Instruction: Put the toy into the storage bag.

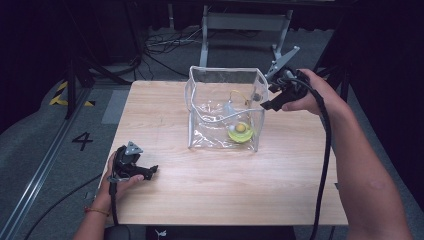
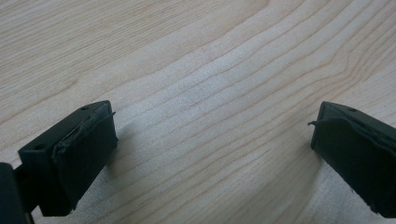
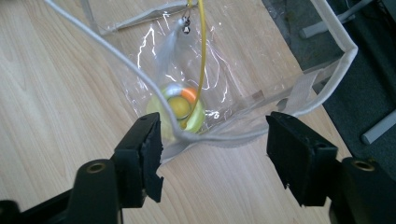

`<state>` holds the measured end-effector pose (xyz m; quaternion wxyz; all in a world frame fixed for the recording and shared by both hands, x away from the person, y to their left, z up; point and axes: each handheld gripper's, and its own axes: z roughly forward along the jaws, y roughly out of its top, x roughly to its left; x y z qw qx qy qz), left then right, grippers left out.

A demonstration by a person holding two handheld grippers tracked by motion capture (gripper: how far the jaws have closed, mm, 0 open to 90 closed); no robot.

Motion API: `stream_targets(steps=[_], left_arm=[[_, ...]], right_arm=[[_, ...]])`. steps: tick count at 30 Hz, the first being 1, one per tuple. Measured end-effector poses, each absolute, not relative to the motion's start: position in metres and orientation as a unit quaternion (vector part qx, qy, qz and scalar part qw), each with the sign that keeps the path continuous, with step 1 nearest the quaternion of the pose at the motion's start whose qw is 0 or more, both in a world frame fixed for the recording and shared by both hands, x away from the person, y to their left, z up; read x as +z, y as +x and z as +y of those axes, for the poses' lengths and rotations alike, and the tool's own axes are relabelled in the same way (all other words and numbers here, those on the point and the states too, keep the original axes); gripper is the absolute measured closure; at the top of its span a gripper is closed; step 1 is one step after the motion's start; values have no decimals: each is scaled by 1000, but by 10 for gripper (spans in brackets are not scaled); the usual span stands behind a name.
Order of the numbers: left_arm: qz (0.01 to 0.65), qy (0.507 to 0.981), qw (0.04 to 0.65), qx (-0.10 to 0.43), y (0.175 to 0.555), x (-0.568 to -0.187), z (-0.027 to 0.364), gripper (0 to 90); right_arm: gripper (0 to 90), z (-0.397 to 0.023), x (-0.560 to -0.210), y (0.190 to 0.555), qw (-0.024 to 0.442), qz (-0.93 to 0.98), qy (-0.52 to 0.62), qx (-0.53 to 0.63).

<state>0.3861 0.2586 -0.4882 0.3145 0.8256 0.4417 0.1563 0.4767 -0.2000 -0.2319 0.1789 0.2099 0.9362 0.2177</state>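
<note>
A clear plastic bag (image 1: pixel 224 107) with white trim stands open on the wooden table (image 1: pixel 220 175). Inside it lies a yellow-green round toy (image 1: pixel 240 132) with an orange patch (image 3: pixel 180 109) and a yellow cord (image 3: pixel 202 56). My right gripper (image 1: pixel 268 102) hovers at the bag's right rim (image 3: pixel 224 137), open, jaws apart on either side of the rim's edge. My left gripper (image 1: pixel 152 171) rests low on the table at the front left, open, with bare wood (image 2: pixel 210 116) between its jaws.
A metal stand (image 1: pixel 245 22) and cables (image 1: pixel 165 42) lie on the floor beyond the table. A floor rail (image 1: pixel 42 165) and a "4" marking (image 1: pixel 82 141) lie to the left. Bare wood stretches along the table's front and left.
</note>
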Motion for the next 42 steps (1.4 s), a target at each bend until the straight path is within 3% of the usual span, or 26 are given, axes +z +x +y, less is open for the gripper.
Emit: stream_targets(steps=[10,42], left_arm=[[442,825,314,157,386,-488,259,6],[441,825,315,158,386,-488,259,6]], right_arm=[[327,-231,-248,455,187,934,218,212],[289,-323,-387,410,221,889,317,245]])
